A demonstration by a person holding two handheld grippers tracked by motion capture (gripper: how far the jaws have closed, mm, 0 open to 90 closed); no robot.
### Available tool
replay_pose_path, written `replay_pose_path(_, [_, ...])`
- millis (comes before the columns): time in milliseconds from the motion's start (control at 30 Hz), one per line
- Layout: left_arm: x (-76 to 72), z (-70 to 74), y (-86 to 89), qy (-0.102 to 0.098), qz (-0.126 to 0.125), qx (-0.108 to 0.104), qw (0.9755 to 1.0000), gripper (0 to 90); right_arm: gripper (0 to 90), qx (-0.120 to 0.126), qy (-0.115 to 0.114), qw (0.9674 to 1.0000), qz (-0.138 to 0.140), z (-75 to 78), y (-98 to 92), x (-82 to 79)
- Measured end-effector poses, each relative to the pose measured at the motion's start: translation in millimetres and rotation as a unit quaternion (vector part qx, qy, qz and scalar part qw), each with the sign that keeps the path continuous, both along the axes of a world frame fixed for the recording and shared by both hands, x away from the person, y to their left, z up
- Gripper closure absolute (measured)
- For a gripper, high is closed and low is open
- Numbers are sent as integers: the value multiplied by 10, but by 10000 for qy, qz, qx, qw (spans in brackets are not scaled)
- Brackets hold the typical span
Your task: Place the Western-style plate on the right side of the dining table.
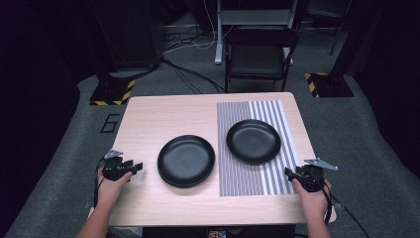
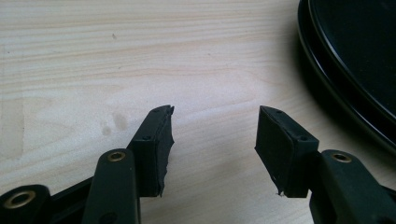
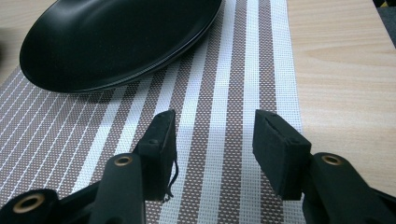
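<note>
- Looking down from the high view, we see a wooden table [image 1: 148, 198] in the middle of the frame, with a striped placemat [image 1: 270, 173] covering its right half.
- We find two black plates: the left plate [image 1: 186, 160] sits on bare wood at the centre of the frame, and the right plate [image 1: 253, 141] lies on the placemat, just up and to the right of the first; the two are near each other but apart.
- At the lower left of the high view we see the left gripper [image 1: 137, 167] held in a hand [image 1: 110, 188], its tips pointing right toward the left plate and stopping short of it.
- In the left gripper view, we see the jaws standing apart over bare wood with nothing between them, and the left plate's rim [image 2: 327, 84] at the right edge of the frame.
- At the lower right of the high view, the right gripper [image 1: 288, 172] rests at the placemat's edge, pointing left.
- In the right gripper view, its jaws are parted over the stripes, holding nothing, and the right plate [image 3: 116, 37] fills the upper left.
</note>
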State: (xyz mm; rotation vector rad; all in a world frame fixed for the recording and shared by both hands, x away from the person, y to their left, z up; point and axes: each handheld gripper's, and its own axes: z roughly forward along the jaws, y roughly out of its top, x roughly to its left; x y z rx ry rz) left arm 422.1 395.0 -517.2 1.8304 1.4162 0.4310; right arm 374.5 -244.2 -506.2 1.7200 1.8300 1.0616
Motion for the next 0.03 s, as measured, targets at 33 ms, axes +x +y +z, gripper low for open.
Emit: replay_pose_path(33, [4, -3, 0, 24, 6, -22, 10000, 460, 485, -17, -7, 10000, 47, -7, 2, 13])
